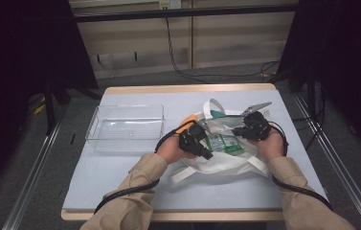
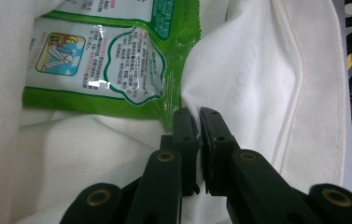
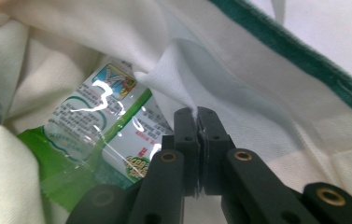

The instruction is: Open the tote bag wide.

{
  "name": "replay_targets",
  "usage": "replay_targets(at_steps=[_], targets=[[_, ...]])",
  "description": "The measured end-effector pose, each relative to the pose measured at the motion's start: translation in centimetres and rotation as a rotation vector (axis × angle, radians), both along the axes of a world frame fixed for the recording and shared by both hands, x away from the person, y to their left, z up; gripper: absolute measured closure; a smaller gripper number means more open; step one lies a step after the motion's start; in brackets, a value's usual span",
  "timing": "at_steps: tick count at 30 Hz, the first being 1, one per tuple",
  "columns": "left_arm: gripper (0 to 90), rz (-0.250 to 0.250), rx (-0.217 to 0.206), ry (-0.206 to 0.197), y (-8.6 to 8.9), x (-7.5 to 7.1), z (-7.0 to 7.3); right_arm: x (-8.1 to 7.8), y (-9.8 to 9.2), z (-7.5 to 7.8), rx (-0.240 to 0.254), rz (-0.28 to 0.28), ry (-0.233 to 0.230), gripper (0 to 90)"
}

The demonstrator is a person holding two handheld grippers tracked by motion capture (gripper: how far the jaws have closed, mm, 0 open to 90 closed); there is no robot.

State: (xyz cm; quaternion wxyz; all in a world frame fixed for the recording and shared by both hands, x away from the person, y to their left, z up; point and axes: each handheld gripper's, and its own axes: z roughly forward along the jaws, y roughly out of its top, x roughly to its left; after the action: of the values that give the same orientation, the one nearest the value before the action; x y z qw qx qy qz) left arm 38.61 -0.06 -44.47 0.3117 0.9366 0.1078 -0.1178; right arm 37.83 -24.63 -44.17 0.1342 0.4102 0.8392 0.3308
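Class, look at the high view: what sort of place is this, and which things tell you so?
Probably a lab or studio set up for recording, not a home: a lone work table boxed in by black curtains, metal rails along the floor, and loose cables trailing behind.

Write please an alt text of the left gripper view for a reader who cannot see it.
The left gripper, with two black jaws rising from the bottom edge, is shut on a fold of the white woven fabric bag. Just beyond the jaws, a glossy green and white printed plastic packet lies inside the bag's opening.
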Motion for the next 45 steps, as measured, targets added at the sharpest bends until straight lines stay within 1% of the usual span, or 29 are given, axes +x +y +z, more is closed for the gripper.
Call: replay_targets(at_steps=[1,2,4,5,6,8,9,11,12,13,14,15,18,19,20,22,23,24,25,27,29,31,33,35,37,39,43,44,45], targets=[[86.3,-0.022,0.019,-0.003,0.1,0.1,0.1,0.1,-0.1,0.0,0.0,-0.009,-0.009,88.1],[86.3,-0.007,0.003,0.011,0.1,0.0,0.0,0.1,-0.2,-0.1,0.002,-0.013,-0.011,88.1],[86.4,-0.017,0.002,0.016,0.3,-0.1,0.0,0.1,-0.2,-0.1,-0.008,-0.026,-0.018,88.2],[86.5,-0.028,0.015,0.005,0.4,-0.1,0.1,0.1,-0.3,-0.1,-0.01,-0.028,-0.021,88.2],[86.5,-0.024,0.006,0.012,0.4,-0.2,0.1,0.2,-0.3,0.0,-0.008,-0.024,-0.026,88.3],[86.5,-0.029,0.014,0.009,0.4,-0.3,0.2,0.3,-0.3,0.1,-0.018,-0.044,-0.03,88.3],[86.6,-0.03,0.008,0.013,0.4,-0.4,0.2,0.4,-0.3,0.1,-0.014,-0.036,-0.036,88.3],[86.7,-0.043,0.021,0.015,0.5,-0.5,0.2,0.5,-0.4,0.1,-0.016,-0.047,-0.035,88.3],[86.7,-0.027,0.014,0.025,0.5,-0.7,0.1,0.5,-0.4,0.1,-0.015,-0.056,-0.038,88.3],[86.8,-0.054,0.026,0.014,0.5,-0.7,0.1,0.6,-0.5,0.1,-0.015,-0.061,-0.041,88.3],[86.8,-0.049,0.021,0.017,0.6,-0.8,0.0,0.6,-0.6,0.1,-0.016,-0.07,-0.037,88.4],[86.8,-0.06,0.025,0.014,0.7,-0.8,0.1,0.7,-0.7,0.0,-0.019,-0.078,-0.041,88.3],[86.9,-0.04,0.003,0.034,0.8,-0.9,-0.2,0.8,-0.8,-0.1,-0.017,-0.096,-0.041,88.3],[86.9,-0.064,0.014,0.025,0.9,-0.8,-0.1,0.9,-0.9,-0.1,-0.015,-0.099,-0.039,88.3],[86.9,-0.042,0.005,0.031,0.9,-1.0,-0.2,0.9,-0.9,-0.2,-0.006,-0.101,-0.041,88.3],[86.9,-0.054,0.011,0.024,0.9,-1.0,-0.2,1.0,-1.1,-0.2,-0.009,-0.109,-0.039,88.3],[86.9,-0.043,0.005,0.027,0.9,-1.2,-0.3,1.0,-1.1,-0.2,-0.011,-0.116,-0.041,88.3],[87.0,-0.066,0.018,0.019,0.9,-1.1,-0.3,1.0,-1.1,-0.3,-0.013,-0.118,-0.042,88.3],[87.0,-0.056,0.003,0.025,0.9,-1.2,-0.4,1.0,-1.1,-0.3,-0.015,-0.119,-0.044,88.3],[87.0,-0.05,0.006,0.024,0.9,-1.3,-0.4,1.0,-1.1,-0.3,-0.013,-0.125,-0.048,88.3],[87.0,-0.068,0.012,0.016,1.0,-1.2,-0.4,1.0,-1.2,-0.4,-0.012,-0.125,-0.043,88.2],[87.0,-0.049,0.0,0.02,1.0,-1.4,-0.5,1.0,-1.1,-0.4,-0.017,-0.123,-0.05,88.1],[87.0,-0.051,0.001,0.023,1.0,-1.3,-0.5,0.9,-1.1,-0.4,-0.012,-0.121,-0.05,87.9],[87.0,-0.042,-0.005,0.019,1.0,-1.4,-0.6,0.8,-1.3,-0.4,0.005,-0.115,-0.046,87.6],[86.8,-0.057,0.007,0.009,1.0,-1.2,-0.5,0.7,-1.2,-0.5,0.009,-0.119,-0.048,87.0],[86.5,-0.043,0.001,0.004,1.0,-1.4,-0.5,0.5,-1.2,-0.4,0.013,-0.106,-0.049,86.3],[86.0,-0.044,0.0,0.012,1.0,-1.1,-0.4,0.3,-1.3,-0.3,0.018,-0.093,-0.058,80.9],[85.9,-0.013,-0.008,0.024,1.0,-1.3,-0.5,0.2,-1.3,-0.2,0.022,-0.1,-0.058,79.9],[85.8,-0.025,-0.003,0.024,1.0,-1.2,-0.4,0.1,-1.4,-0.2,0.028,-0.1,-0.061,78.1]])
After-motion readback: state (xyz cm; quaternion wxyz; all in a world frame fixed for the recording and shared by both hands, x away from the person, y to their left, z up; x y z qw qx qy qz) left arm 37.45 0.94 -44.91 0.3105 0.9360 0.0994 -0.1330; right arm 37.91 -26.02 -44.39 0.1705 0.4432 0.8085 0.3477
